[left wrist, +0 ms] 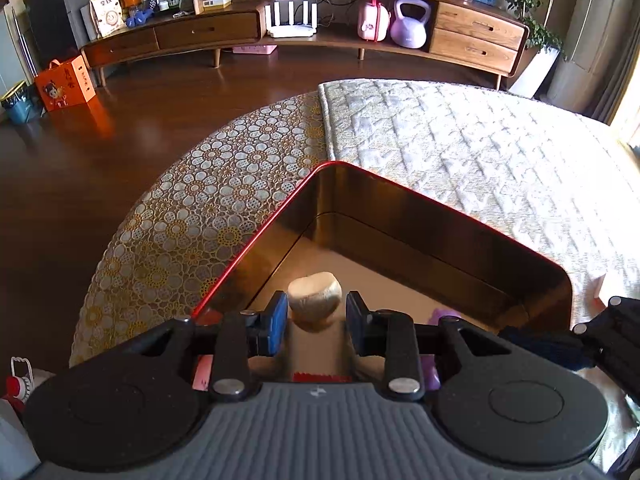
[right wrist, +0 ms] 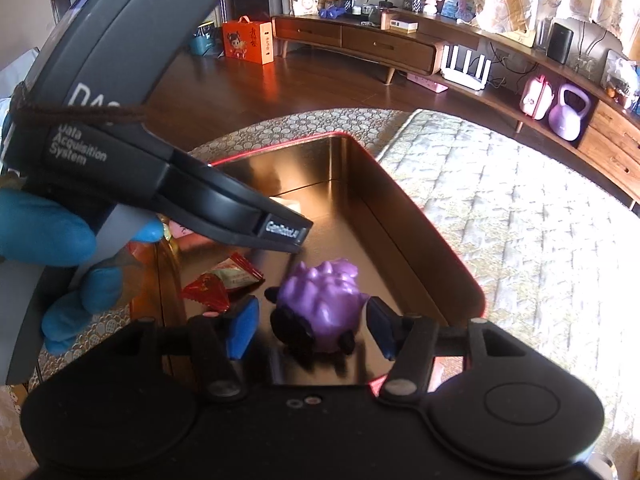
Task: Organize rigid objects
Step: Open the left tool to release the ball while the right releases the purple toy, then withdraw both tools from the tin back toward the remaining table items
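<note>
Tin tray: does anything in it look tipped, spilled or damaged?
Nothing stands out. In the tin tray, the purple toy stands upright between the right gripper's open jaws, candy wrappers lie loose beside it.

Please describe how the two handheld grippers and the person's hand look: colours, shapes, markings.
Both grippers, left gripper and right gripper, have black bodies with two round caps, black finger arms with silver rivets, and blue pads. The left one's top is grey and ribbed. From the right wrist view, its side carries white lettering, "Data Acquisition System", and a brown cord. The hand wears a blue glove.
</note>
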Tool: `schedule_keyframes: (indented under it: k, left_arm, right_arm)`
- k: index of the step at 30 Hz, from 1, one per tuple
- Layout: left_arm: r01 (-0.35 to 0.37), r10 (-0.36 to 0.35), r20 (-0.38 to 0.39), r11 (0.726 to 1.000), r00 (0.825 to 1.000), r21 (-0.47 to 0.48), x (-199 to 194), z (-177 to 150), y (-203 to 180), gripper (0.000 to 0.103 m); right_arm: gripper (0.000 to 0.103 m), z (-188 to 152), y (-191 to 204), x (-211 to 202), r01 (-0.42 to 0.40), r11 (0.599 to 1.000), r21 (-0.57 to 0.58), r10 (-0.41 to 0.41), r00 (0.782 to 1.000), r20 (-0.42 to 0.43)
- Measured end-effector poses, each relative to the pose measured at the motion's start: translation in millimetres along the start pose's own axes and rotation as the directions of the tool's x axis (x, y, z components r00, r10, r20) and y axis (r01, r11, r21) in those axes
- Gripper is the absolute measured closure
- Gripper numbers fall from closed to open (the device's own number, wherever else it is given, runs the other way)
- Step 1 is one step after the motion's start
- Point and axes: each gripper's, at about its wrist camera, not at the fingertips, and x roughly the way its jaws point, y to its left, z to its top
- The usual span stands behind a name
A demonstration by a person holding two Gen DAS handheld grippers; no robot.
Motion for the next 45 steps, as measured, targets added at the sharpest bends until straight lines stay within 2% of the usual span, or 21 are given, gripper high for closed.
schedule_keyframes:
  k: [5,6,7,9,10,15,17,19,30,33,39,45]
  left_arm:
    - [-0.002,0.003,0.021,1.0,1.0,-0.007,-19,-5,0,0.072]
    - [0.001,-0.001,0.026,1.0,1.0,-0.008,-23,-6,0,0.069]
    - [0.004,-0.004,0.032,1.0,0.999,-0.009,-27,-7,0,0.058]
    - [-0.005,0.006,0.06,1.0,0.998,-0.008,-39,-10,0,0.044]
    - [-0.009,0.009,0.075,1.0,0.997,-0.002,-44,-11,-1,0.04]
    - [-0.006,0.006,0.1,1.0,0.995,0.002,-69,-18,-3,0.04]
    - [-0.011,0.01,0.112,1.0,0.994,0.008,-79,-21,-5,0.039]
    - [-0.011,0.009,0.125,1.0,0.992,0.015,-88,-25,-6,0.036]
    - [0.005,-0.007,0.162,1.0,0.987,0.014,-135,-52,-22,0.036]
    - [0.017,-0.019,0.174,1.0,0.985,0.015,-147,-59,-29,0.036]
    - [0.016,-0.022,0.207,0.999,0.978,0.032,-169,-78,-46,0.03]
    - [0.015,-0.025,0.244,0.999,0.969,0.041,-187,-96,-69,0.027]
  right_arm:
    - [0.041,-3,1,-17,0.004,1.0,0.003,-0.004,1.0,0.023]
    - [0.04,-4,1,-21,0.006,1.0,0.005,-0.006,1.0,0.028]
    - [0.04,-4,2,-26,0.009,1.0,0.006,-0.009,0.999,0.035]
    - [0.04,-5,3,-33,0.008,1.0,0.006,-0.008,0.999,0.047]
    - [0.039,-5,3,-36,0.008,1.0,0.01,-0.009,0.999,0.052]
    - [0.037,-7,3,-58,-0.012,0.999,0.04,0.008,0.996,0.086]
    - [0.028,-9,3,-68,-0.021,0.999,0.051,0.015,0.994,0.109]
    - [0.024,-13,2,-78,-0.028,0.998,0.061,0.02,0.992,0.125]
    - [0.014,-40,0,-136,-0.05,0.995,0.086,0.031,0.979,0.204]
    - [0.009,-48,-4,-151,-0.053,0.994,0.099,0.029,0.973,0.229]
    - [0.006,-74,-18,-180,-0.072,0.987,0.147,0.03,0.962,0.27]
    - [0.006,-109,-34,-203,-0.031,0.982,0.185,-0.026,0.953,0.301]
